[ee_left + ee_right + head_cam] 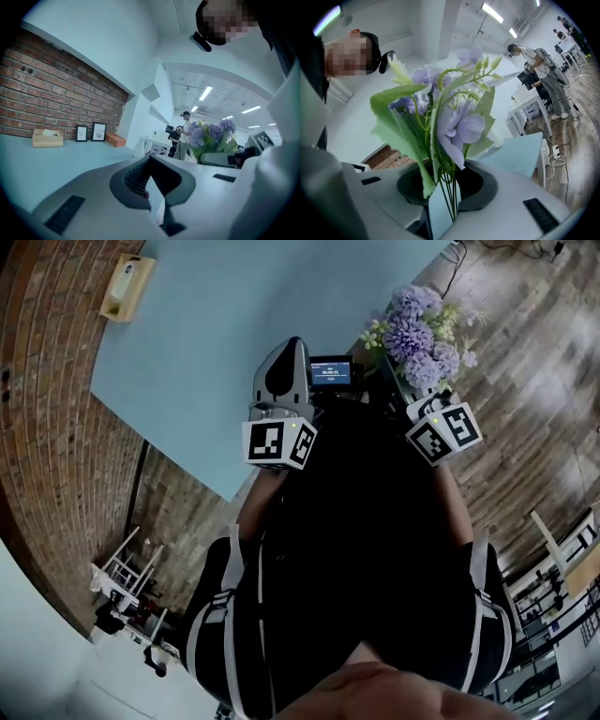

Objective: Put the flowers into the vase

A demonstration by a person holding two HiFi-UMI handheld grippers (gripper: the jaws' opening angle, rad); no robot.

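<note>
I hold both hands out in front of my body, side by side and near each other. The left gripper (152, 180) points a little down toward the table (206, 324). The right gripper (444, 202) points about level.

The left jaws stand together at the tips. Only a thin wedge shows behind the tips, and I see nothing between them.

The right jaws are closed on the green stems (449, 185) of the flowers (454, 124). They grip the bunch low down. The purple heads and the leaves rise straight out ahead of this gripper, and they cover most of its view. In the head view the bunch stands just past the right marker cube (444, 433).

The near table edge passes under the left gripper, and the top ahead of it is bare. To the far left of this gripper, along the brick wall (56, 93), stand a wooden box (47, 138), two frames (90, 132) and an orange box (115, 139).

The right gripper hangs over the wooden floor (534, 362), off the table's side. At the far end of the table, ahead of the left gripper, is a white object (139, 148). I cannot tell if it is the vase. Two people (183, 136) stand well beyond it.
</note>
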